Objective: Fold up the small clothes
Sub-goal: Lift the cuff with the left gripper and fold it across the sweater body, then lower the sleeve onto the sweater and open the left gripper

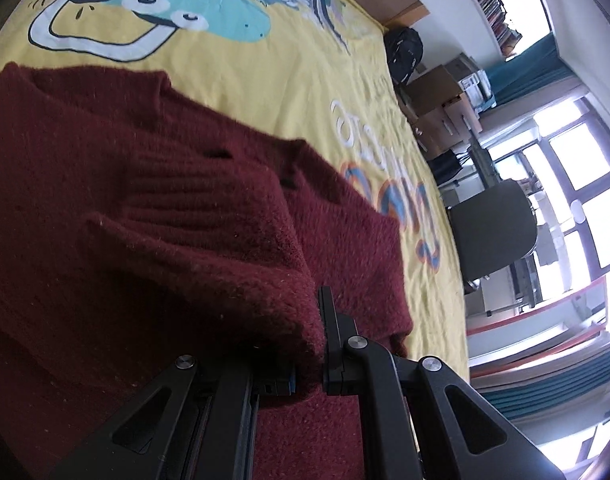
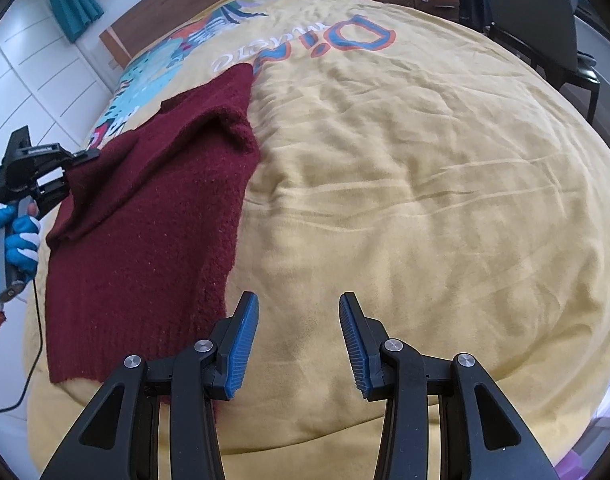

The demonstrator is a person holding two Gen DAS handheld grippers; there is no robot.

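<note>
Maroon knit sweater (image 2: 145, 216) lay partly folded on yellow cartoon-print bedspread (image 2: 405, 184) on the bed, left tongs (image 1: 305, 356) clamped on a lifted fold of it, right tongs (image 2: 299, 344) spread wide over bare bedspread just beside the hem

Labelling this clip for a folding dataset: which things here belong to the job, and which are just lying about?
Job: sweater; left gripper, shut on it; right gripper, open; bedspread underneath.

Lying about: backpack, boxes, chair, curtain.

Yellow cartoon bedspread (image 2: 405, 184), black chair (image 1: 493, 232), backpack (image 1: 403, 54)
</note>
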